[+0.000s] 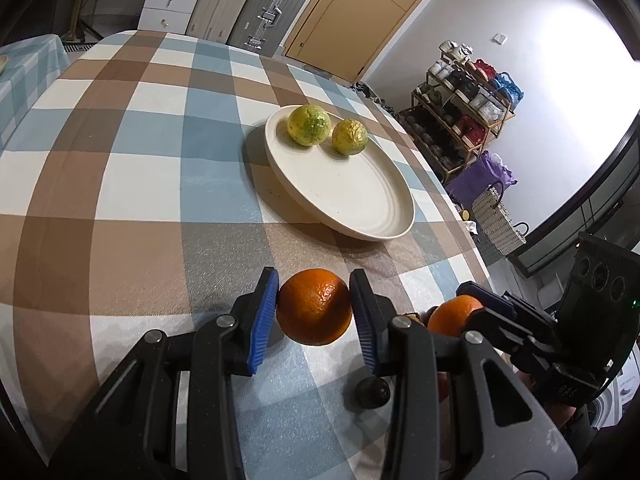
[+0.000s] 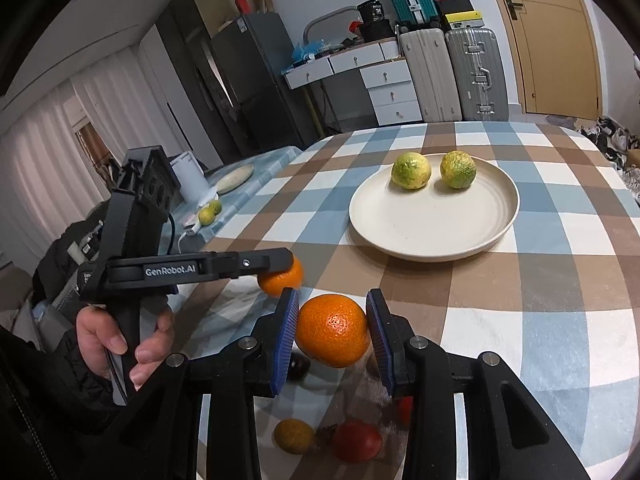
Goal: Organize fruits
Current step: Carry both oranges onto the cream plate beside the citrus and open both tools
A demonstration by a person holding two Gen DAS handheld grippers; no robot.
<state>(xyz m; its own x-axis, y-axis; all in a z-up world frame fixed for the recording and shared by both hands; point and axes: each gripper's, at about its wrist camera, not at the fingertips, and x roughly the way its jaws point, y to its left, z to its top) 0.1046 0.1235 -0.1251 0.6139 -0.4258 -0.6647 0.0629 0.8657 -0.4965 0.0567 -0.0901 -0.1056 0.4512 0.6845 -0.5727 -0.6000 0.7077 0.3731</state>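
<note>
My left fingers (image 1: 314,312) were clamped on an orange (image 1: 314,306), lifted clear of the checked worktop (image 1: 120,184), and my right fingers (image 2: 332,336) gripped a second orange (image 2: 333,330) the same way, pads pressed to both flanks. Seen from the left wrist, the right fingers (image 1: 476,312) hung just beside mine, lower right, with their orange (image 1: 454,314) half hidden. The plate (image 1: 394,224) lay ahead of both, up and slightly right from the left fingers, almost straight ahead and a little right from the right pair. Two green-yellow fruits (image 1: 309,125) (image 1: 349,137) sat side by side at its far rim, leaving the near part bare. Neither orange has a long axis to mind. I judged the right hand a touch nearer, so it should go first. A small dark fruit (image 1: 373,393) and others waited below on the worktop
</note>
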